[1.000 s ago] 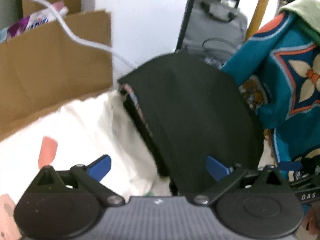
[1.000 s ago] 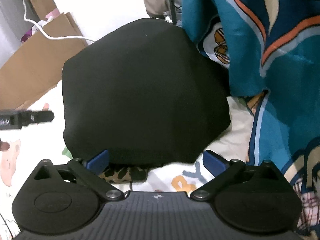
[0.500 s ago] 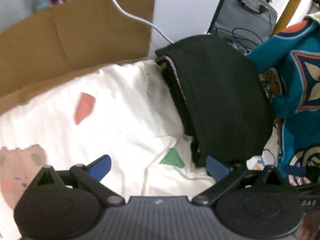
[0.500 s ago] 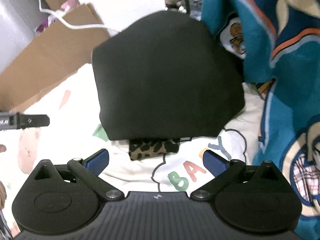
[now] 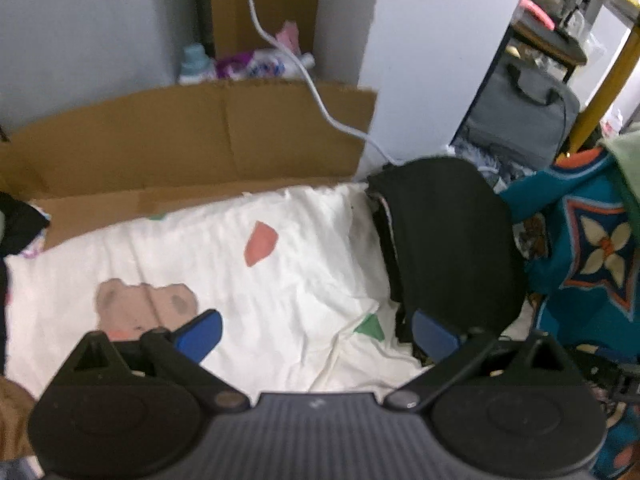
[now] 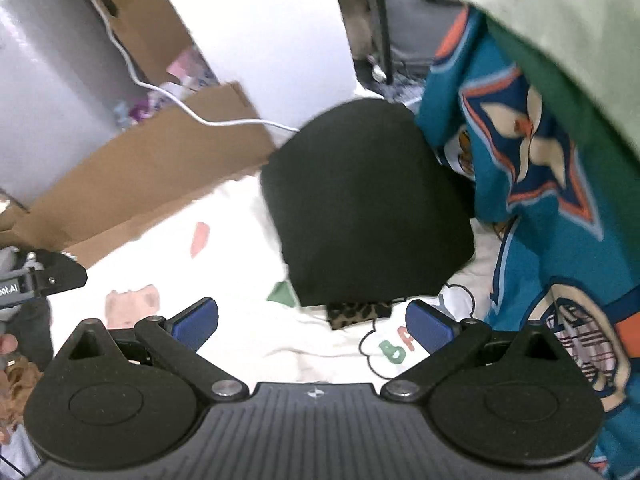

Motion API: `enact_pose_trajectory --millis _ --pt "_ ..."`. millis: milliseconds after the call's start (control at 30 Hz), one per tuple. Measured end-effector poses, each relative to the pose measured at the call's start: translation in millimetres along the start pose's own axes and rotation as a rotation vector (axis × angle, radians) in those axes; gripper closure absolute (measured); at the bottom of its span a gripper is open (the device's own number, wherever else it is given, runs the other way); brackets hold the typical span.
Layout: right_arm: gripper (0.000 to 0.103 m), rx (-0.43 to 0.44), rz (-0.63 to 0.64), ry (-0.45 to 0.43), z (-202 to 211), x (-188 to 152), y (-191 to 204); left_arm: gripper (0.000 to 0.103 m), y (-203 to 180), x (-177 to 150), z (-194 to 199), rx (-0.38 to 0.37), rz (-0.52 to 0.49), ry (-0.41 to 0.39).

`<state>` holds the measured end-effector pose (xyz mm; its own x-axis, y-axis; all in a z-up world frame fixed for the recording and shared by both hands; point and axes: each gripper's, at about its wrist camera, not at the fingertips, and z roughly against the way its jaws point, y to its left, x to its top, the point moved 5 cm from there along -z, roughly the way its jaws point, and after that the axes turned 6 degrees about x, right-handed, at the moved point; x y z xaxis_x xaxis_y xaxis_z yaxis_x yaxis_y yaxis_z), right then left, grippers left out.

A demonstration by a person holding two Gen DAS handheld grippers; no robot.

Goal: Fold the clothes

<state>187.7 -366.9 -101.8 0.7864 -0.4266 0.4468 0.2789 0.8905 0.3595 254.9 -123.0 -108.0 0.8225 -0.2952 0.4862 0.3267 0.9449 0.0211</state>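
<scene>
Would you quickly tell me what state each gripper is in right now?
Left gripper: open, holding nothing.
Right gripper: open, holding nothing.

Cluttered home: printed bedsheet, laundry.

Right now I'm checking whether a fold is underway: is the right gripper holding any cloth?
No, the right gripper is open with nothing between its blue pads, short of the folded black garment.

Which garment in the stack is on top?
The black folded garment. It covers the leopard-print piece, which only peeks out beneath its near edge; the teal patterned cloth hangs beside.
</scene>
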Motion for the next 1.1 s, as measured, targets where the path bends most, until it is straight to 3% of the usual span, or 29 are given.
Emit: enact_pose_trajectory --millis 200,533,667,1100 --pt "0.0 0.0 0.028 0.001 48 6 26 0.0 12 3 60 0.034 0.055 0.002" --pt "0.0 0.017 0.08 -0.045 122 3 64 0.0 51 12 175 0.056 0.089 -0.071" --pt "0.0 0.017 0.088 -0.047 139 -8 74 0.0 75 1 213 0.089 0.105 -0.106" --pt "0.0 0.02 0.178 -0.093 204 -45 113 0.0 133 -49 300 0.065 0.149 -0.173"
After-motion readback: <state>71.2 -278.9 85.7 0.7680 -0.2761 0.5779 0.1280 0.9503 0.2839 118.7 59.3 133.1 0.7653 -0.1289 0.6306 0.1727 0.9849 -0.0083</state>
